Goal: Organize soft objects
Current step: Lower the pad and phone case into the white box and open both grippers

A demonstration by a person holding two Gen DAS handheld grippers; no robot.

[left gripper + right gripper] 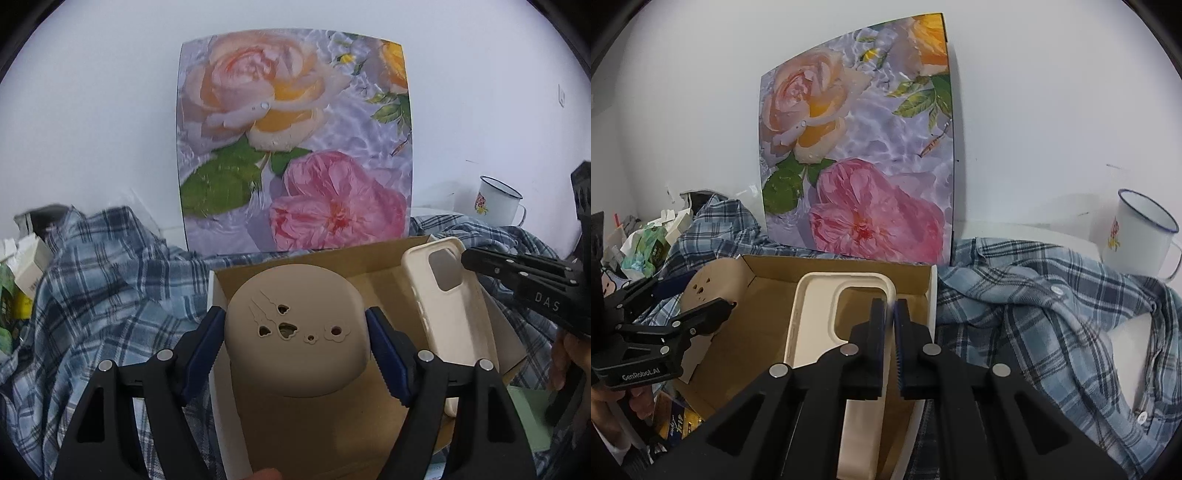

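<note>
Bright, even light; soft shadows; fisheye bending, dark corners.

The left gripper (295, 343) is black plastic with blue ribbed pads and silver pivot screws. The right gripper (889, 325) matches, and "DAS" is printed in white on its side.

This looks like a lived-in room at home, with things piled against a plain white wall (1034, 110). A rose-printed board (857, 147) leans at frame centre, a rumpled blue plaid shirt (1034, 314) sprawls across the lower right, and an enamel mug (1137, 236) stands at far right. Crumpled paper and packets (646, 243) heap up at the left edge.
</note>
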